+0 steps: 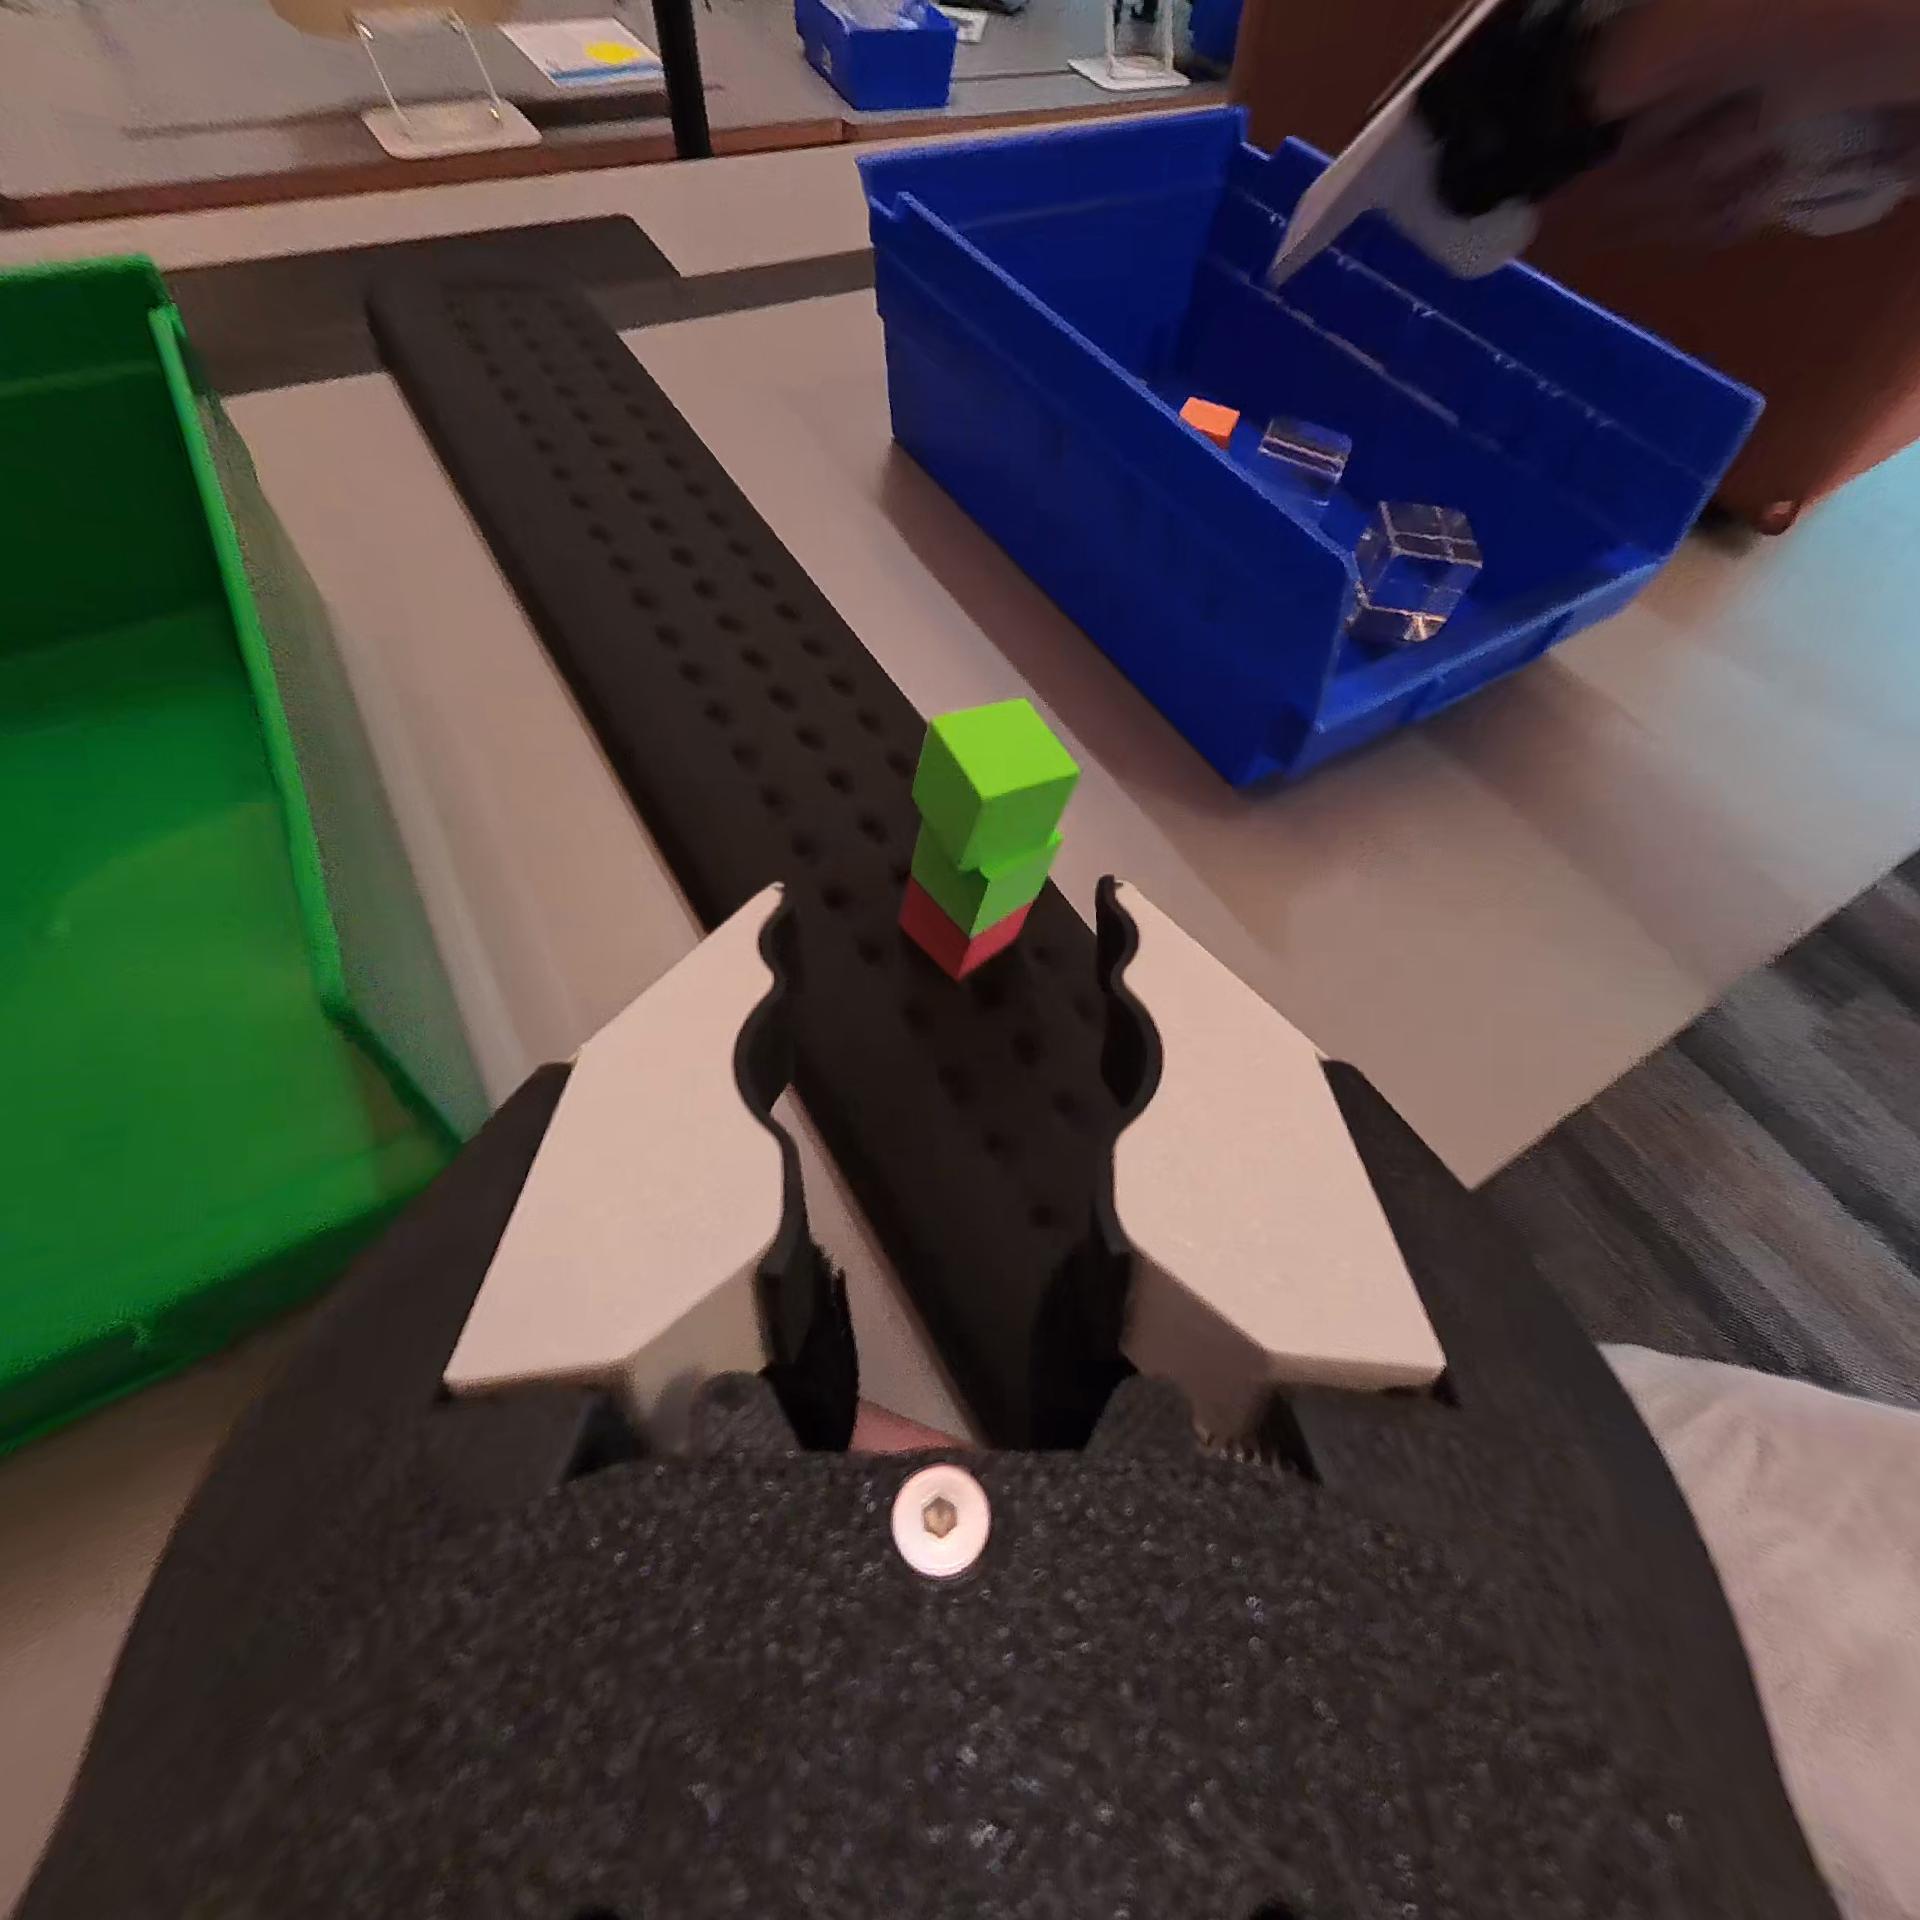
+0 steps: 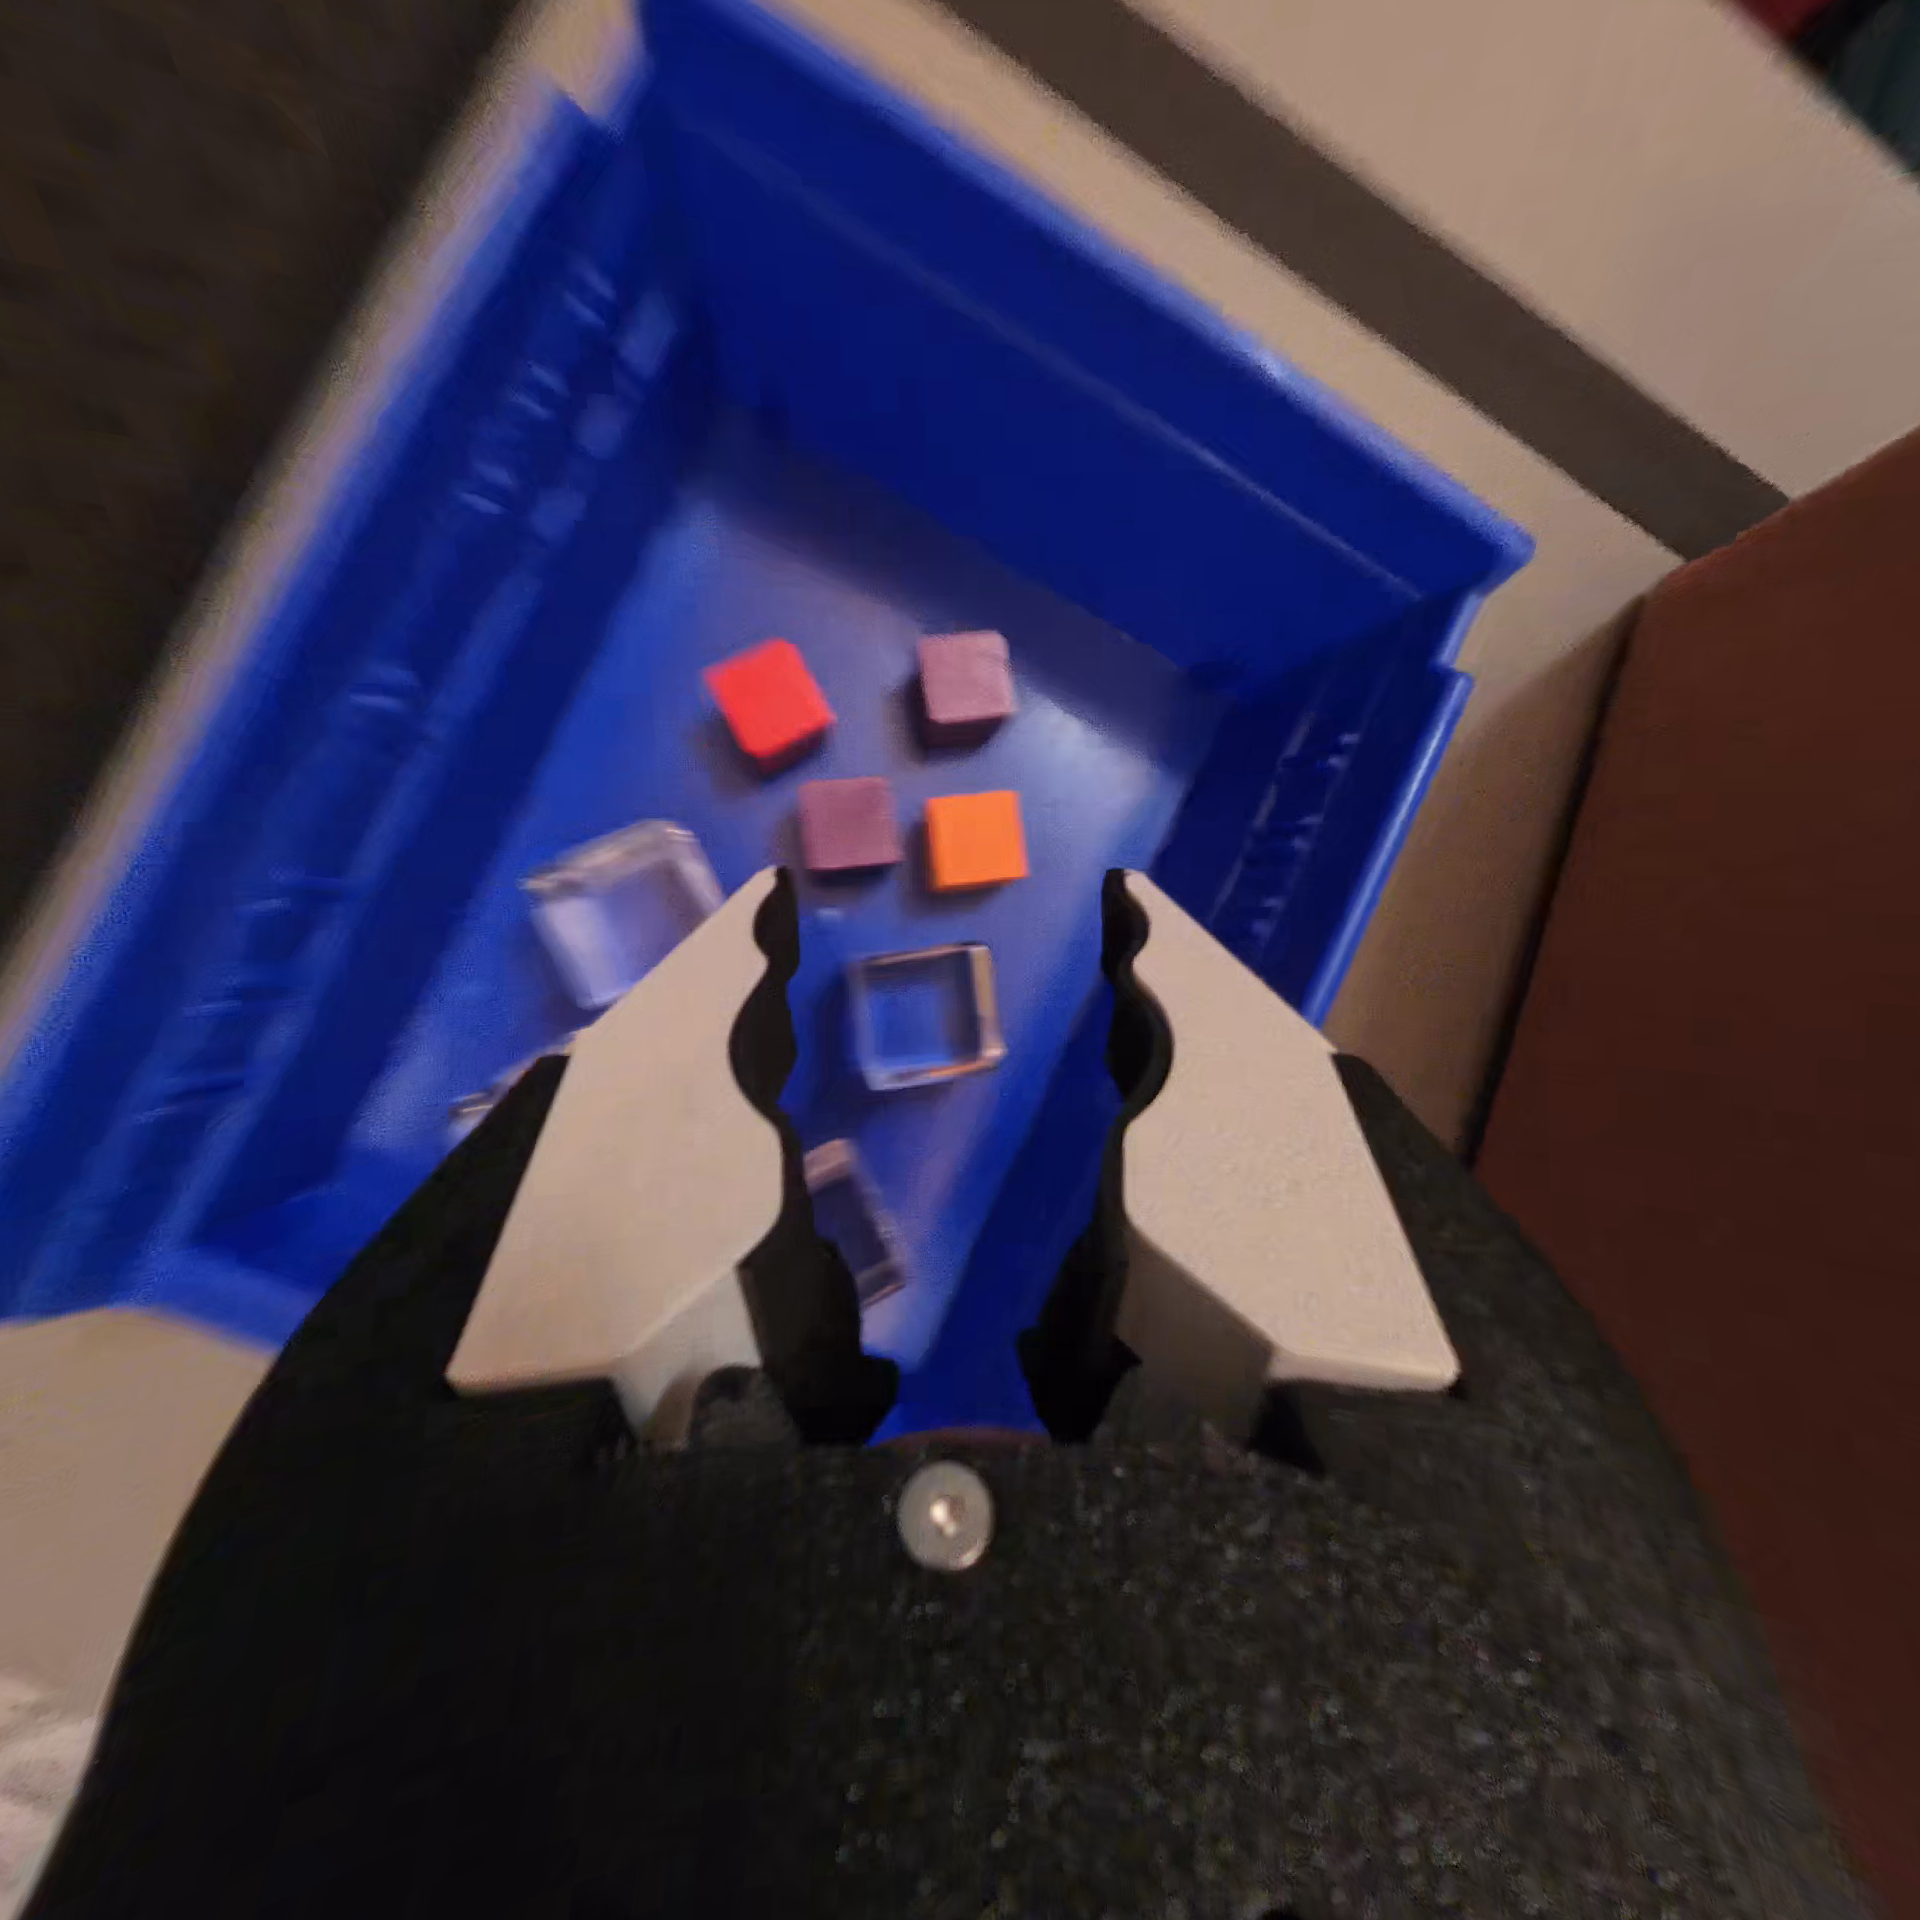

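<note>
Just beyond the parted left gripper (image 1: pixel 943 899), a cube stack (image 1: pixel 985 836).

Glossy plastic bin (image 2: pixel 1039 395), clear cubes (image 2: pixel 925 1013)

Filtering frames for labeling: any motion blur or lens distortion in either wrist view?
Left wrist view: cube stack sharp, right gripper smeared, green bin soft, wide-angle bowing of the table edge. Right wrist view: blue bin and cubes blurred, dim; own fingers crisp.
</note>
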Available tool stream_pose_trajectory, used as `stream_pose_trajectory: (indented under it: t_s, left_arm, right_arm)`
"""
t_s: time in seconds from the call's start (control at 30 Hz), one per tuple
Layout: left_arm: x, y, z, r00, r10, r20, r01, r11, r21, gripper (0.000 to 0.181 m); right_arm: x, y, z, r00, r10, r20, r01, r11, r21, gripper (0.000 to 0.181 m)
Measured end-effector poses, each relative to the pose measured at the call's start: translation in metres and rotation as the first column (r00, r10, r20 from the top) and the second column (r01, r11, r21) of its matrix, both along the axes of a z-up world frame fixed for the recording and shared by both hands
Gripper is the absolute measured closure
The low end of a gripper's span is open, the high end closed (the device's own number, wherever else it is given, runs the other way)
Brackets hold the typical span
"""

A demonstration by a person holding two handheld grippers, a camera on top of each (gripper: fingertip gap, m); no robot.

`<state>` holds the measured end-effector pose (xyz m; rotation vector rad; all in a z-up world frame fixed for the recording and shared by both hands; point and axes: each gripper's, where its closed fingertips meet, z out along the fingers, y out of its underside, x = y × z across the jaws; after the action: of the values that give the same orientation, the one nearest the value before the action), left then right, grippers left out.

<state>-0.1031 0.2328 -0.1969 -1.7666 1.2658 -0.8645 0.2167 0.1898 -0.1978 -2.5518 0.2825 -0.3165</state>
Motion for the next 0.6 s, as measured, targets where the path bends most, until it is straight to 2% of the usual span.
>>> stream_pose_trajectory:
  t_s: [0.07,0.17,0.23,0.3,0.37,0.43,0.53,0.6]
  left_arm:
    - [0.012,-0.002,-0.002,1.0,0.004,0.003,-0.004,0.999,0.034,0.123]
    - [0.027,-0.007,-0.006,1.0,0.022,0.003,-0.022,0.996,0.088,0.123]
    - [0.033,-0.006,-0.009,0.998,0.057,-0.001,-0.057,0.991,0.119,0.123]
    - [0.037,-0.004,-0.008,0.996,0.082,0.018,-0.084,0.988,0.128,0.124]
    - [0.04,0.0,-0.007,0.994,0.107,0.024,-0.109,0.985,0.136,0.128]
    - [0.041,0.002,-0.012,0.994,0.112,-0.004,-0.111,0.983,0.144,0.15]
    - [0.044,-0.002,-0.007,0.997,0.073,0.013,-0.074,0.985,0.155,0.151]
    - [0.045,-0.01,0.008,0.997,0.017,0.076,-0.032,0.978,0.207,0.151]
  right_arm:
    - [-0.046,-0.01,0.03,0.995,0.033,-0.095,-0.01,0.973,0.231,0.123]
    - [-0.135,-0.028,0.054,0.944,0.197,-0.265,-0.038,0.862,0.505,0.13]
    - [-0.187,-0.044,0.047,0.899,0.287,-0.332,-0.054,0.823,0.566,0.128]
    - [-0.223,-0.058,0.029,0.873,0.317,-0.37,-0.068,0.831,0.551,0.126]
    - [-0.248,-0.065,0.017,0.856,0.345,-0.384,-0.086,0.829,0.553,0.127]
    - [-0.26,-0.067,0.008,0.843,0.358,-0.401,-0.088,0.828,0.553,0.126]
    - [-0.266,-0.058,0.014,0.803,0.385,-0.456,-0.051,0.805,0.591,0.126]
    - [-0.267,-0.047,0.025,0.752,0.419,-0.509,-0.008,0.778,0.628,0.126]
